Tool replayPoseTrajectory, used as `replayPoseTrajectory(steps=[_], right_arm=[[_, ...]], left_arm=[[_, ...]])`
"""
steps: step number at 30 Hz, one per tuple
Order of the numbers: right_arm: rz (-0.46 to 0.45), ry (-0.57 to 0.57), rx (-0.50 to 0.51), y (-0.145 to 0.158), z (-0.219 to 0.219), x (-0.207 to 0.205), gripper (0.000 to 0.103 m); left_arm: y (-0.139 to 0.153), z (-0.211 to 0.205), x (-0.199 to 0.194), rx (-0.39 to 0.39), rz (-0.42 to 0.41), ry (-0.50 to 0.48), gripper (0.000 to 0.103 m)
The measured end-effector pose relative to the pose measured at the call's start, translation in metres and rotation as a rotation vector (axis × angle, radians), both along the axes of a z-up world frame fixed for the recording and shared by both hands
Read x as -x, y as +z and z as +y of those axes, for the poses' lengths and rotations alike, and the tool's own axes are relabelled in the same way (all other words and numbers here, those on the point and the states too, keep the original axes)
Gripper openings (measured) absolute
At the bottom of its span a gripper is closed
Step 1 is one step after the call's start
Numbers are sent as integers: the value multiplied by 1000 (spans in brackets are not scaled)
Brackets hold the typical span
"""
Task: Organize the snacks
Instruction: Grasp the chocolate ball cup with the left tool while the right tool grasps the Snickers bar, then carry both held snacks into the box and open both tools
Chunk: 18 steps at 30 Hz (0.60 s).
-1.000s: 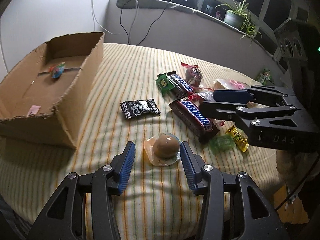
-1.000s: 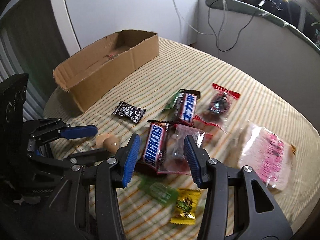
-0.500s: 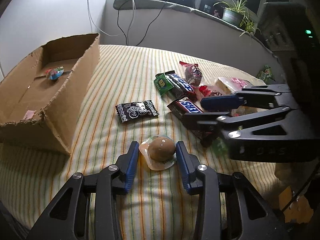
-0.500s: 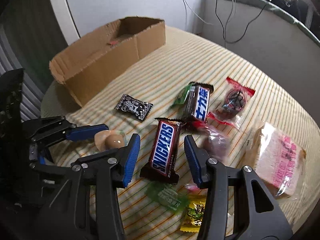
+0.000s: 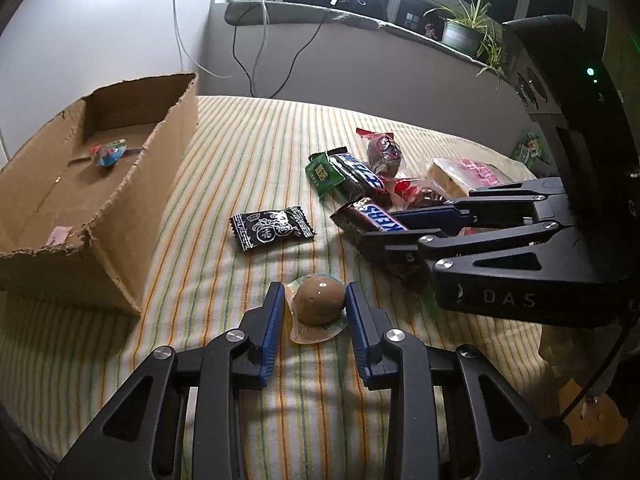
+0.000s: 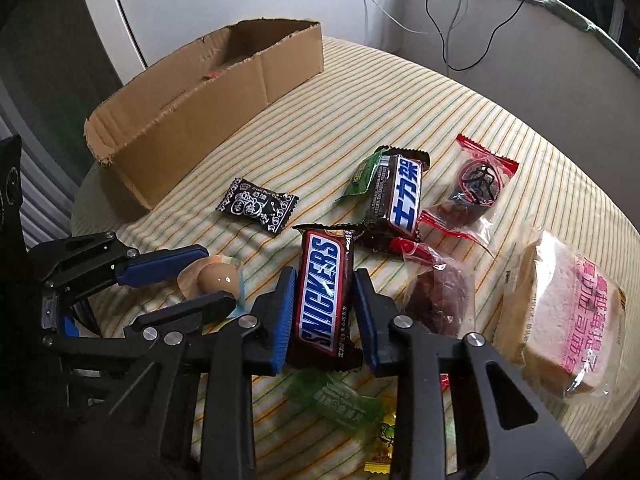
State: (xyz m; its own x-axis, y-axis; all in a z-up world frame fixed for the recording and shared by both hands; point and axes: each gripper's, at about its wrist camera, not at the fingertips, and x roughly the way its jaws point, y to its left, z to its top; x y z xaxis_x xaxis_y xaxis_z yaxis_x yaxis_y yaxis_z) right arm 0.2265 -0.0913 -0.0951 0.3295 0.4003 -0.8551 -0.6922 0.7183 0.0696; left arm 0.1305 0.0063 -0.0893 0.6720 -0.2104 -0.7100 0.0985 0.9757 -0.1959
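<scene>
A: Left wrist view first. Your left tool (image 5: 315, 309) has just been closing around the wrapped brown egg (image 5: 319, 305); both blue pads look to be touching its sides, so I read it as gripped, though it sits on the striped tabletop (image 5: 248, 152) in front of the cardboard box (image 5: 100, 216).

B: And the box itself?

A: Nearly bare. You can see one small colourful candy (image 5: 109, 153) and a pink scrap on its floor. To the right of the box lie the black candy packet (image 5: 272, 227) and the heap of bars and bags.

B: Right wrist view?

A: Your right tool (image 6: 323, 306) has just been closing too, and its pads clamp the Snickers bar (image 6: 325, 292) along its long sides, well to the right of the box. Beyond it lie a second Snickers bar (image 6: 400, 196), the red-edged bags (image 6: 478, 184), the sliced bread pack (image 6: 568, 312), and green and yellow sweets under the tool.

B: So how far along?

A: Early, I'd judge. One sweet is boxed; you hold two, and most remain out.
</scene>
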Motion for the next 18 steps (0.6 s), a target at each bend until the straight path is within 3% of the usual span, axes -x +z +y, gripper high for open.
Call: replayPoseTrajectory(steps=[18], right_arm=[[-60,6,-33,35,3,-2,30]], left_arm=[[37,24,8,8,-88,46,29]])
